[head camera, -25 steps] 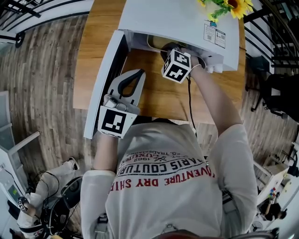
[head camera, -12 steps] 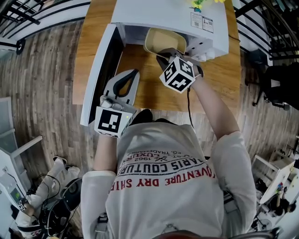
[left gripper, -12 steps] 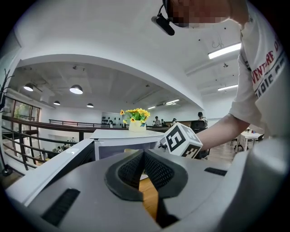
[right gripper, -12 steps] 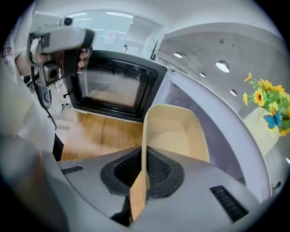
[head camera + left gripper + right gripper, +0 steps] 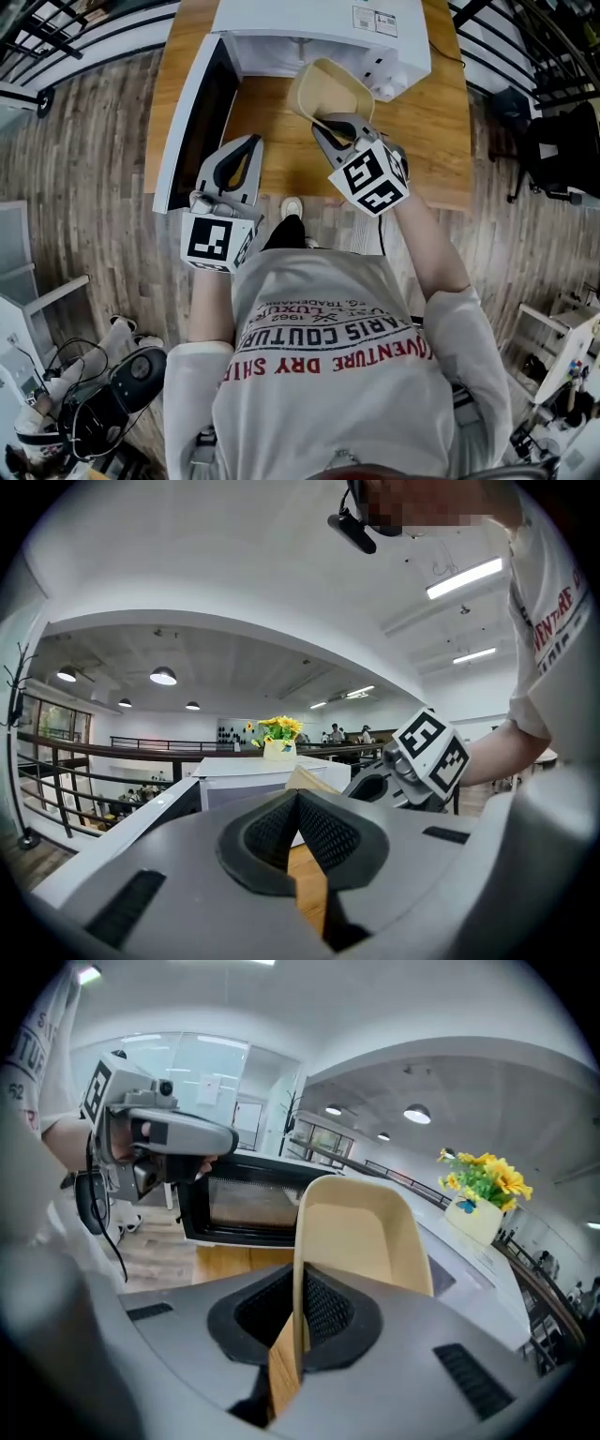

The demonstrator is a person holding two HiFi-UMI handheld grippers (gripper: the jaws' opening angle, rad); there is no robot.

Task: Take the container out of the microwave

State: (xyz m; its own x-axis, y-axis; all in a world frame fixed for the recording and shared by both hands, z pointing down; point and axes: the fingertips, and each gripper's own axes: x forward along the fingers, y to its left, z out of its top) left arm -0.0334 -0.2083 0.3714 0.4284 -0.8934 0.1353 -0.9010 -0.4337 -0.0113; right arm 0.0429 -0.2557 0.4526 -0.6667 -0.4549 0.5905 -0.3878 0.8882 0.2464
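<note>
Your left gripper (image 5: 249,142): jaws together, nothing between, beside open microwave door (image 5: 187,122). Your right gripper (image 5: 326,122): jaws clamped on rim of beige container (image 5: 330,82), container outside microwave (image 5: 319,23), above wooden table (image 5: 431,122). Plank floor (image 5: 84,150) around.

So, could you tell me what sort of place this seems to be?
Probably an open office or lab mezzanine, not a home kitchen: the microwave sits on a lone wooden table on a plank floor, black railings run alongside, and round ceiling lamps hang over a wide hall.
</note>
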